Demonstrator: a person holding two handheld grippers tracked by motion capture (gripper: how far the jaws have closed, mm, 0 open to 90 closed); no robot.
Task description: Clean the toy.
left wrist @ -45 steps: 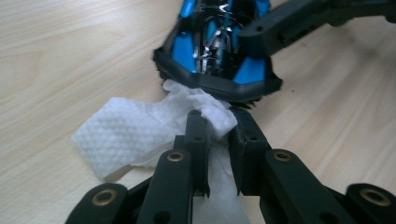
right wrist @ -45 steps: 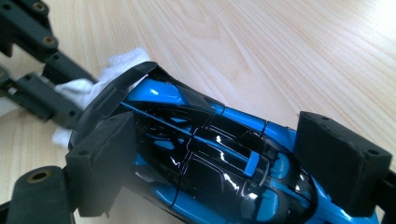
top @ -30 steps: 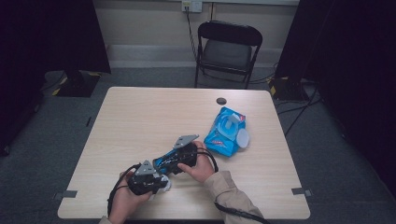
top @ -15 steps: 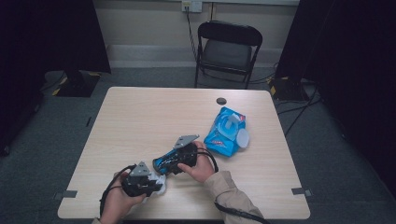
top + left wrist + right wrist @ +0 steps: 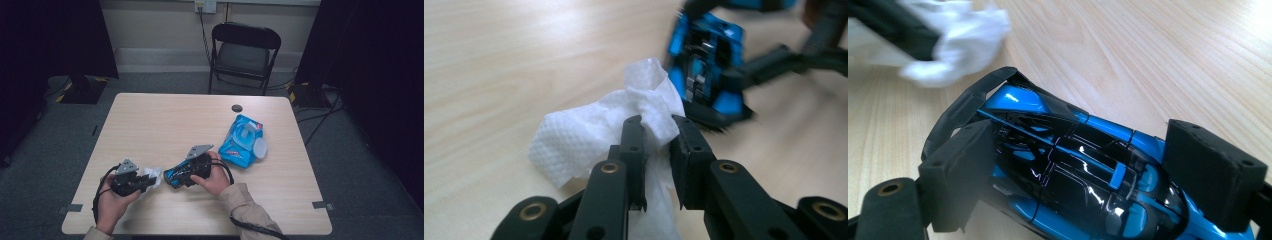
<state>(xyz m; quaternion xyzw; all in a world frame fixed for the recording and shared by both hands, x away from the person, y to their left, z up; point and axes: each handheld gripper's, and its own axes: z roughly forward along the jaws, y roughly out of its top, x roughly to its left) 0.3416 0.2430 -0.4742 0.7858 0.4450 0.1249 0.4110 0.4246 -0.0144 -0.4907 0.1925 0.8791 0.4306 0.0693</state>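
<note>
- The surface (image 5: 165, 125) is a pale wood top; the high view takes in all of it, with a folding chair (image 5: 242, 52) behind its far edge and a small dark disc (image 5: 237, 108) near that edge.
- A blue wipes pack (image 5: 243, 141) lies right of centre, its round lid (image 5: 259, 147) flipped open to the side. What is inside the pack cannot be made out.
- The right hand-held gripper (image 5: 175, 178) lies low at the near middle of the surface, its jaws closed on a blue and black toy car (image 5: 176, 174). The right gripper view gives what the high view cannot: the car (image 5: 1073, 165) sits lengthwise between the jaws, one pad against each flank, its glossy roof up and its dark rear wing toward the camera's far side.
- The left hand-held gripper (image 5: 150, 181) is clamped on a white wipe (image 5: 151, 175), just left of the car. The left gripper view shows the crumpled, dimpled wipe (image 5: 609, 130) pinched between the jaw tips (image 5: 658, 131), part of it draping toward the surface, with the car's end (image 5: 706, 65) close beyond it.
- In the right gripper view the wipe (image 5: 955, 42) is a white blur just past the car's wing.
- Against the frames a second earlier, the left hand and wipe have shifted along the near edge; the right hand, the car and the pack lie where they were.
</note>
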